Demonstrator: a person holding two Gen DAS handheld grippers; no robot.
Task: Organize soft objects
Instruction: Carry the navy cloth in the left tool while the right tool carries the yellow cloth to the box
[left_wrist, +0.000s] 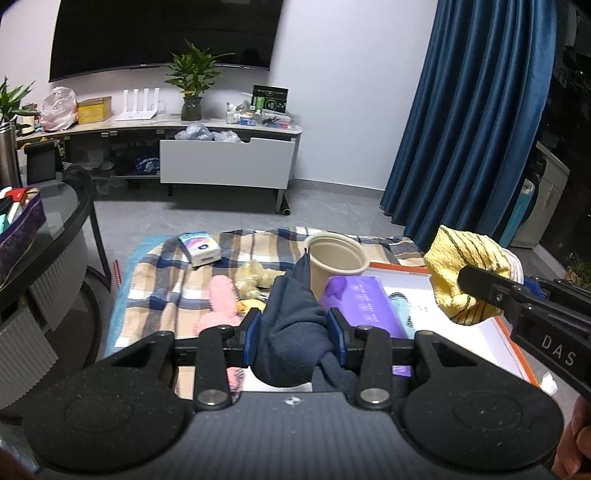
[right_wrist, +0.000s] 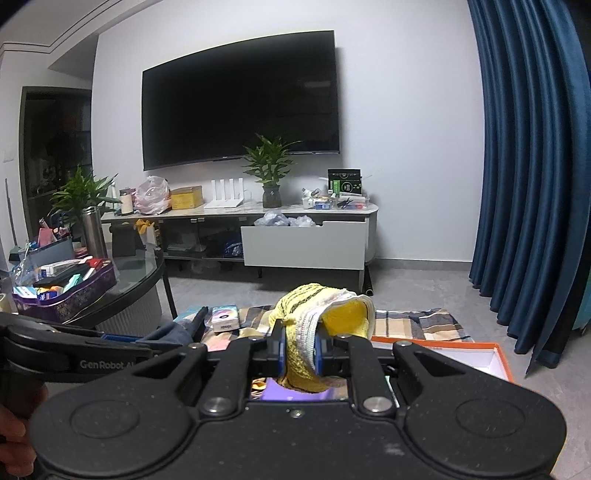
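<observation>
Left gripper (left_wrist: 294, 341), nearest: jaws clamped on one navy sock (left_wrist: 295, 325), held above purple tissue pack (left_wrist: 364, 306). Right gripper (right_wrist: 300, 356): jaws pinching one yellow striped sock (right_wrist: 325, 314), raised over orange-rimmed white box (right_wrist: 476, 354). Beyond, on plaid blanket (left_wrist: 166, 291): one pink plush toy (left_wrist: 221, 302), one pale yellow plush (left_wrist: 251, 280), one beige paper cup (left_wrist: 338, 260), one small tissue packet (left_wrist: 200, 248). Farther: one TV console (right_wrist: 306, 236) with drawer open, two potted plants (right_wrist: 271, 166), one wall television (right_wrist: 240, 99), blue curtain (right_wrist: 532, 166).
</observation>
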